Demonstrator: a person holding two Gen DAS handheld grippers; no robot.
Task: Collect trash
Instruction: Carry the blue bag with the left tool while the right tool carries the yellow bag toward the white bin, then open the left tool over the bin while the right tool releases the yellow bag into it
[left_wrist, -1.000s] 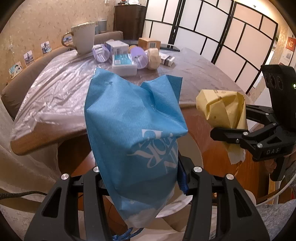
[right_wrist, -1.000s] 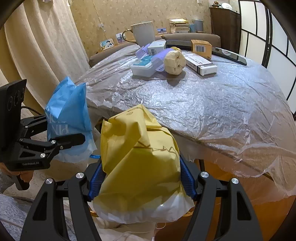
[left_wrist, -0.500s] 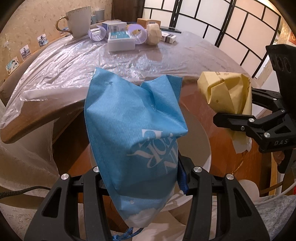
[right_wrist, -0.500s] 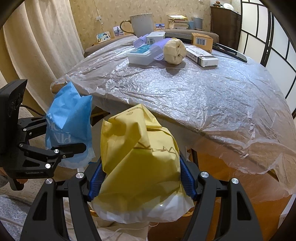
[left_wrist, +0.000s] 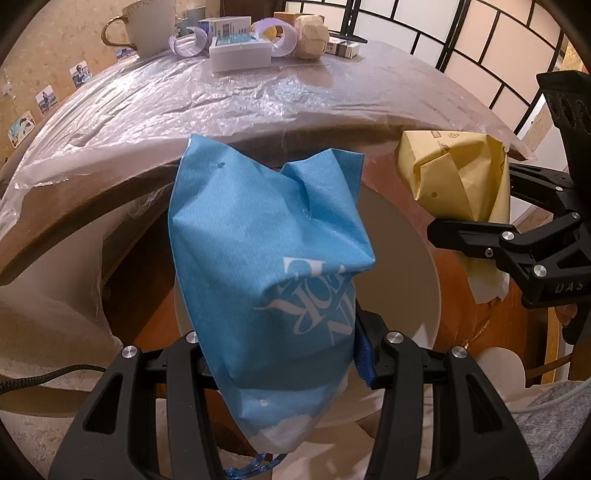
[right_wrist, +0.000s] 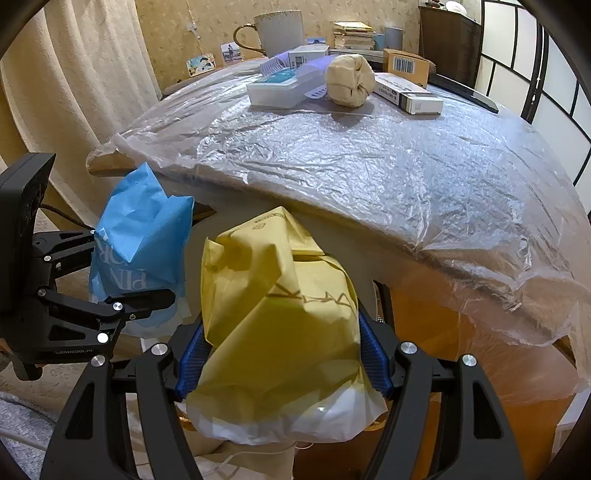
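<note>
Gripping a crumpled blue bag (left_wrist: 266, 266), the left gripper (left_wrist: 284, 354) has its jaws clamped on the bag's lower part, with white lettering showing on the paper and a white lining at the bottom edge. The right gripper (right_wrist: 280, 362) is closed in the same way on a crumpled yellow bag (right_wrist: 273, 314), its blue pads (right_wrist: 373, 358) pressed into the paper on both sides, and a white lining bulges out beneath. Both bags hang in the air just off the near edge of the table (right_wrist: 332, 229), below its top, the blue one to the left of the yellow one and close beside it without touching. The table is covered with a wrinkled clear plastic sheet (right_wrist: 369, 158) that droops over the rim. At the far side of the table stand a large mug (right_wrist: 277, 31), a white box (right_wrist: 277, 92), a beige paper ball (right_wrist: 349, 81), a long carton (right_wrist: 410, 96) and a brown cardboard box (right_wrist: 404, 62). Below the table edge, behind the blue bag, a round pale rim (left_wrist: 417, 258) shows.
</note>
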